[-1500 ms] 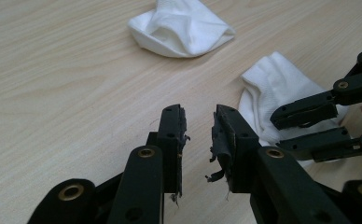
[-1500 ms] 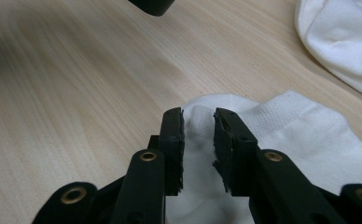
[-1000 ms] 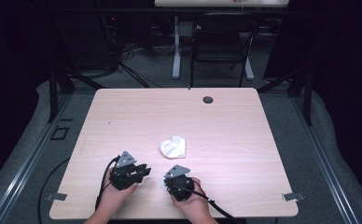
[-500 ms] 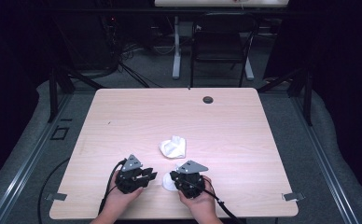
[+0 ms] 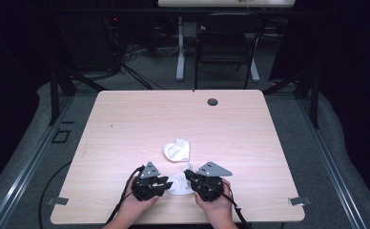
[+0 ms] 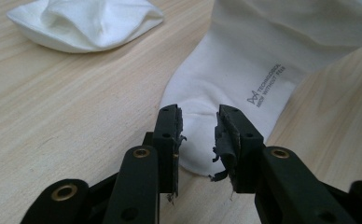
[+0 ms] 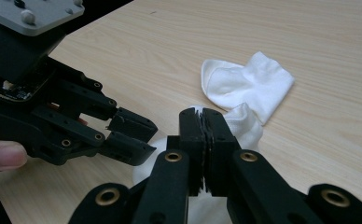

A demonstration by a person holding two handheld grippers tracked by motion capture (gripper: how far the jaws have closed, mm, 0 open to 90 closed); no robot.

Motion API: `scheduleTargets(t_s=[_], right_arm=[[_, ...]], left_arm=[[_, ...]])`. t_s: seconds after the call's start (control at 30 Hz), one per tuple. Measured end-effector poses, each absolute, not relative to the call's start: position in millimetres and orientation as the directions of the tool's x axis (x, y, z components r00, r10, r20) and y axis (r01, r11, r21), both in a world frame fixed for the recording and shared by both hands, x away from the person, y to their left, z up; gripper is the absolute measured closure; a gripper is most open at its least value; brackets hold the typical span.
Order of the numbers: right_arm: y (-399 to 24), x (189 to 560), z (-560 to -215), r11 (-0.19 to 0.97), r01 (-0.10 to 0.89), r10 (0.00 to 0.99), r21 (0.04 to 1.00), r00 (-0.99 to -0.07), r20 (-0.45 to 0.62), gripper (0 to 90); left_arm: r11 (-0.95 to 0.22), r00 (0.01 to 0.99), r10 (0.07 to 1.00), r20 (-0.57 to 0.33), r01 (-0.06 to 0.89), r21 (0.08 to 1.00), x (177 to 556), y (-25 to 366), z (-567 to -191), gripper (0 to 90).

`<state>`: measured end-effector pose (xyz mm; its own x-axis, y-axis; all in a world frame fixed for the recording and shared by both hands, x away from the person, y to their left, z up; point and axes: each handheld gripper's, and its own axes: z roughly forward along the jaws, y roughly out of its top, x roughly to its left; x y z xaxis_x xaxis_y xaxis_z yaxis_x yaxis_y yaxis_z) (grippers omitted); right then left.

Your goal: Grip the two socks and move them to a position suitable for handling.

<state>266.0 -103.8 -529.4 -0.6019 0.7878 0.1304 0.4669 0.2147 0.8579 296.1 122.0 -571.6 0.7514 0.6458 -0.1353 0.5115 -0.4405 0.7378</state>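
Near sock (image 5: 177,183): lies flat on the worktop (image 5: 126,124) at the six o'clock edge, between the two tongs, toe end toward the left tongs, small grey print on its side.
Left tongs (image 6: 198,131): jaws apart, straddling the rounded toe end of the near sock without pinching it — by my reading, lined up for a bite there.
Right tongs (image 7: 202,122): jaws pressed together; white fabric bunches just beyond their tips, so they look clamped on the sock's other end, probably to pin it while the left side takes hold.
Hold, as judged: one end anchored and the other about to be gripped suggests the sock is meant to be stretched, lifted or straightened between the two hands.
Second sock (image 5: 178,150): crumpled, toward twelve o'clock from the near sock, near it but apart — out of the tongs' way for now.
Hands (image 5: 140,202): come in from six o'clock, one behind each tool.
Grommet (image 5: 212,101): dark round hole near the twelve o'clock edge, well apart from the work.
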Motion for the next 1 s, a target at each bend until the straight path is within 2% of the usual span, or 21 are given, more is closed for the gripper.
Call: scheduleTargets(t_s=[0.27,0.63,1.0], right_arm=[[-106,264,-530,0.218,0.444,0.789,0.869,-0.604,0.111,88.1],[-122,265,-530,0.243,0.448,0.807,0.86,-0.585,0.076,88.1],[-140,262,-535,0.267,0.47,0.823,0.841,-0.565,0.055,88.0]], left_arm=[[-0.521,0.778,0.625,-0.059,0.472,0.711,294,114,-578,73.6],[-0.526,0.778,0.625,-0.062,0.478,0.704,294,116,-578,84.9],[-0.535,0.77,0.635,-0.062,0.496,0.684,292,124,-576,87.6]])
